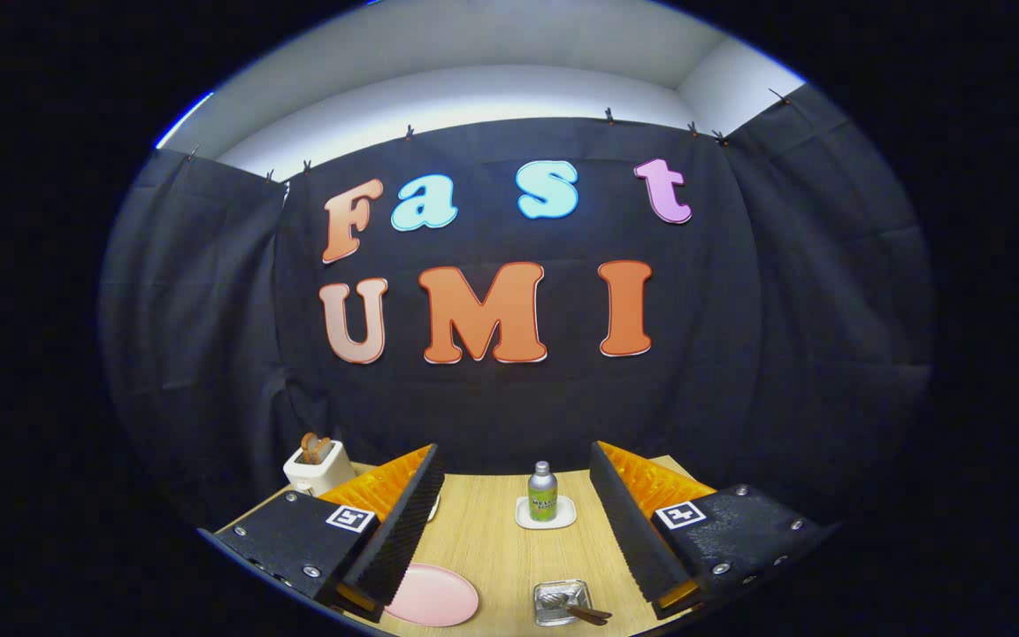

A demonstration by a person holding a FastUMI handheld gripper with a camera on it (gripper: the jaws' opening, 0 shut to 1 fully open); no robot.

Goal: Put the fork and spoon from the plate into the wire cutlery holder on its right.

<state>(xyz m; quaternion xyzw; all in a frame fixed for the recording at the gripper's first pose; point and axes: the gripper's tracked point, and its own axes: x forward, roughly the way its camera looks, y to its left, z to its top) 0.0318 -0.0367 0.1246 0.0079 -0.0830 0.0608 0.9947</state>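
A green bottle with a silver cap is standing upright on a small white square coaster, toward the back of the light wooden table. A white toaster is sitting at the table's far left corner, with brown slices sticking up from its slots. Black cloth is hanging behind the table.

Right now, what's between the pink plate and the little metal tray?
Nothing: just bare wooden table, seen in the gripper view. The pink plate and metal tray lie apart, between the open gripper's fingers.
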